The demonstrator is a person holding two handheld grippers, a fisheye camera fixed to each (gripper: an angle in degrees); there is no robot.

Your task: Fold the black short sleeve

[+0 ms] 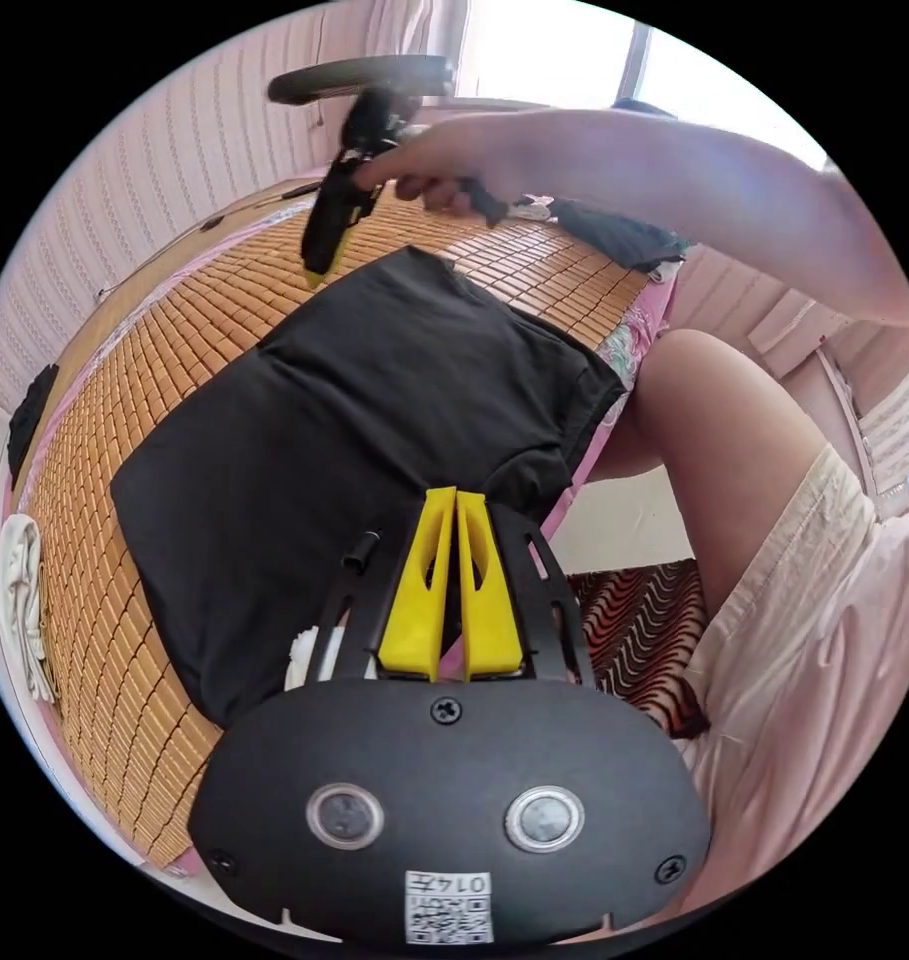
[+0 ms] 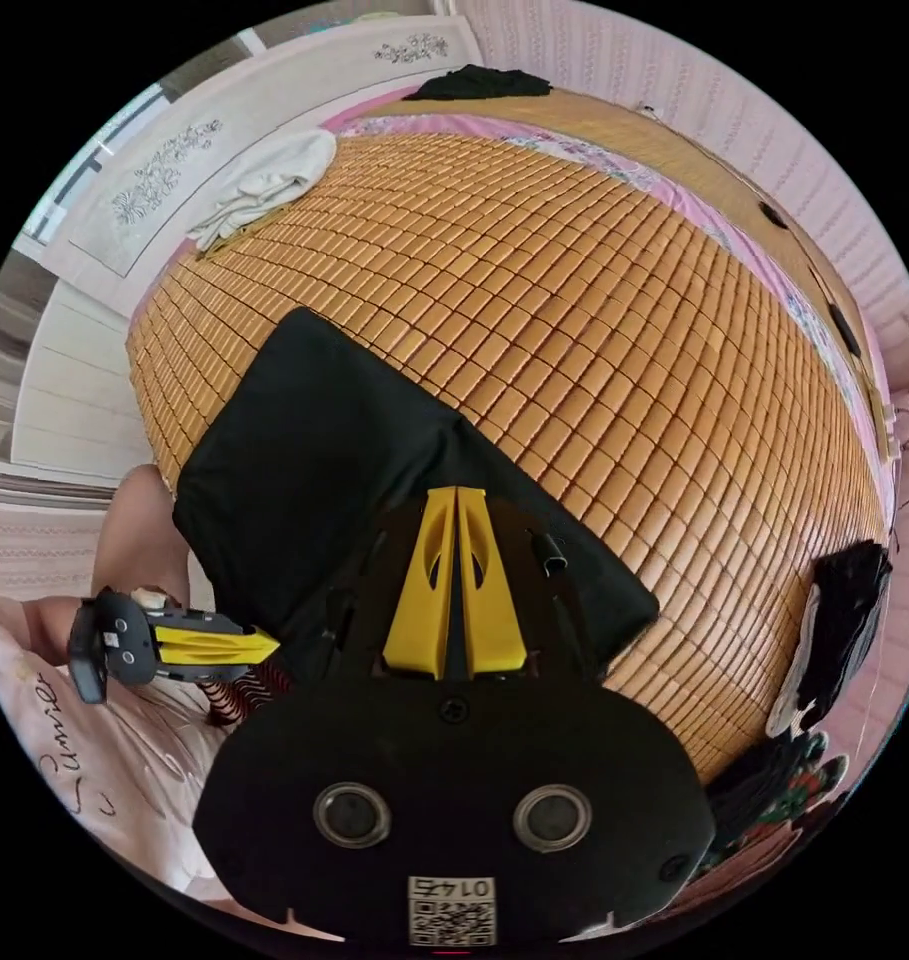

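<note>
The black short sleeve (image 1: 354,420) lies flat on a bamboo mat (image 1: 124,560) that covers the bed, already folded into a rough rectangle, near the mat's edge on the person's side. In the left gripper view the left tool (image 1: 456,497) hangs over the near edge of the shirt with its two yellow jaws pressed together and nothing caught between them. A small white thing shows just beside the tool's frame, too hidden to name.

Across the shirt, a hand (image 1: 429,165) holds the right tool (image 1: 317,266) above the mat just past the garment's far corner; its yellow tip points down, and how far it gapes cannot be told from here. In the right gripper view the right tool (image 2: 456,493) has its jaws closed on each other, empty, poised above the shirt (image 2: 314,470). The left tool (image 2: 264,645) shows there too, at the shirt's edge, jaws together.

Around the shirt: a white cloth (image 2: 259,180) lies crumpled at one corner of the mat, a dark garment (image 2: 479,82) sits on the far side of the bed, and another dark garment (image 2: 839,610) hangs at the mat's edge. A pink floral sheet (image 1: 629,345) peeks out under the mat. The person's bare leg (image 1: 724,440) and pale shorts (image 1: 824,620) stand just beside the bed, with a striped rug (image 1: 639,620) on the floor below. Open mat lies all around the shirt.
</note>
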